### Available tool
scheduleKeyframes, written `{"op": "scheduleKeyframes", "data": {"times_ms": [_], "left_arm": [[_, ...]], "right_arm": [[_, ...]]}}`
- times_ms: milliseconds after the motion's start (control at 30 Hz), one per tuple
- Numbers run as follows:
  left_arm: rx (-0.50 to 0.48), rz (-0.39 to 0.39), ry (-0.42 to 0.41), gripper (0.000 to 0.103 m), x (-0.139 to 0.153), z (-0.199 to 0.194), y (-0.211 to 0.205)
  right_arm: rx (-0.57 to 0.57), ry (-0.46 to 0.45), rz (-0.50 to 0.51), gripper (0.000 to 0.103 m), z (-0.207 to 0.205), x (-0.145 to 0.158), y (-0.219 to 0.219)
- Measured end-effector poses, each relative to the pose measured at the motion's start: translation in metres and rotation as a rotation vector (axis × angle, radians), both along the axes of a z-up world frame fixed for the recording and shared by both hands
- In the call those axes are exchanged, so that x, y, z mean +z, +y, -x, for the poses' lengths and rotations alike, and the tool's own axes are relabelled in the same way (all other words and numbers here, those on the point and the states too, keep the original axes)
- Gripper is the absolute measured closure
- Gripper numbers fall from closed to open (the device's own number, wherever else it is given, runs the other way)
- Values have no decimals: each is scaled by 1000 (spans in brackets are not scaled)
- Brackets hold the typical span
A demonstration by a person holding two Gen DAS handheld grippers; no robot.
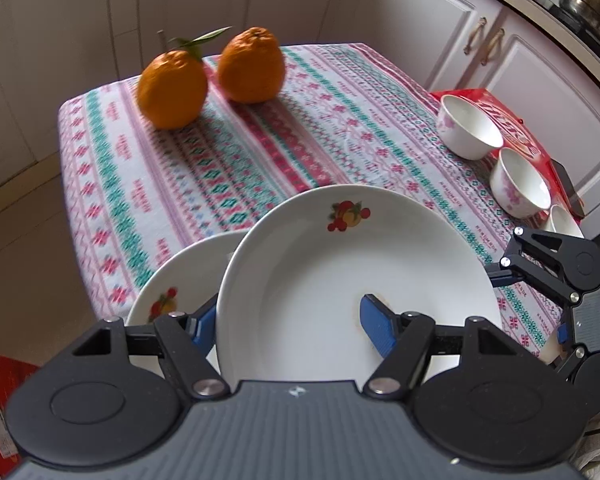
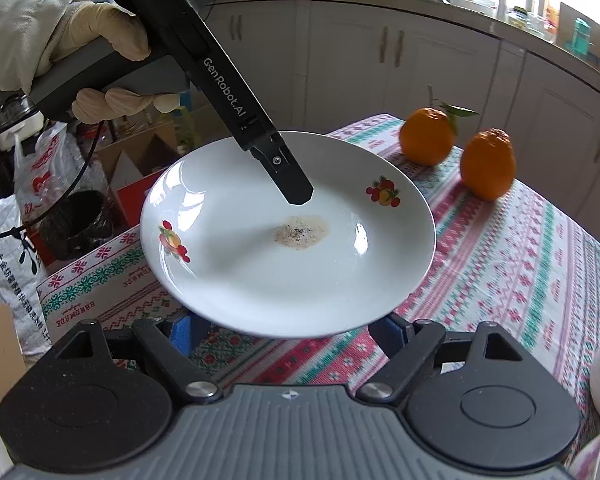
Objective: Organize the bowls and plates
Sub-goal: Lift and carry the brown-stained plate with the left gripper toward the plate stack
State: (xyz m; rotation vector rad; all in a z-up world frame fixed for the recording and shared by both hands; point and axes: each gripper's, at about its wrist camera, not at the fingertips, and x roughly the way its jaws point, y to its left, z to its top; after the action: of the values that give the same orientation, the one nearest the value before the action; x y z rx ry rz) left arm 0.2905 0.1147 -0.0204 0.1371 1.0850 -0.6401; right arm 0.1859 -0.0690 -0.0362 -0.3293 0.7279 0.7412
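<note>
Left jaws clamp a plate [image 1: 352, 280], right jaws apart, over patterned tablecloth [image 1: 260, 140] among white cabinets [image 1: 440, 32].

A table [image 1: 260, 128] under a white cloth with pink, red and green woven bands serves as the landmark. On its far end sit two oranges [image 1: 172, 88] [image 1: 251, 66], just beside each other; one keeps a green leaf. A red box [image 1: 512, 120] lies at the table's right edge. Beyond it run white cabinets [image 1: 452, 24], and a steel pot [image 1: 588, 0] stands on the stove above them.
</note>
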Motion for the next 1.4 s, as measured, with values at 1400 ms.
{"op": "scheduleKeyframes", "data": {"times_ms": [1400], "left_arm": [[63,21,40,32,-31,-3,37]], "right_arm": [[55,-10,42,14,0,2,26]]}}
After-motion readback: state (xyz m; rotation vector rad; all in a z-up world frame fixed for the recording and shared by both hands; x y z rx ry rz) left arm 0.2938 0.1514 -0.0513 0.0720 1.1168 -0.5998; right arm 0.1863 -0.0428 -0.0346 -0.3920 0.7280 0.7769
